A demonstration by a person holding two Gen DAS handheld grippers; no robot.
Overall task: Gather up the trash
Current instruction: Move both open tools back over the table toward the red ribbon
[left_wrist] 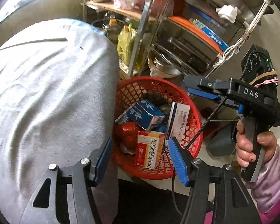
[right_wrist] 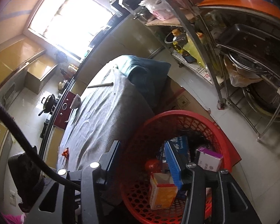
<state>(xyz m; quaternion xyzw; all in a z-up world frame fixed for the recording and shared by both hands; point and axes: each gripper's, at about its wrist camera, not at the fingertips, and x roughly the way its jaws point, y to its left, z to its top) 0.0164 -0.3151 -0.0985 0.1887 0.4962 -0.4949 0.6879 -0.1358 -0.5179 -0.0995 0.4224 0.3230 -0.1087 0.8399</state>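
1. Lying in the red basket beside the table are the trash items: an orange-and-white box, a blue carton, a white box and a red wrapper.
2. The basket stands on the floor against the grey tablecloth.
3. The left gripper hangs wide apart and empty over the basket.
4. The right gripper, also spread wide, holds nothing.
5. A small orange wrapper lies on the cloth.
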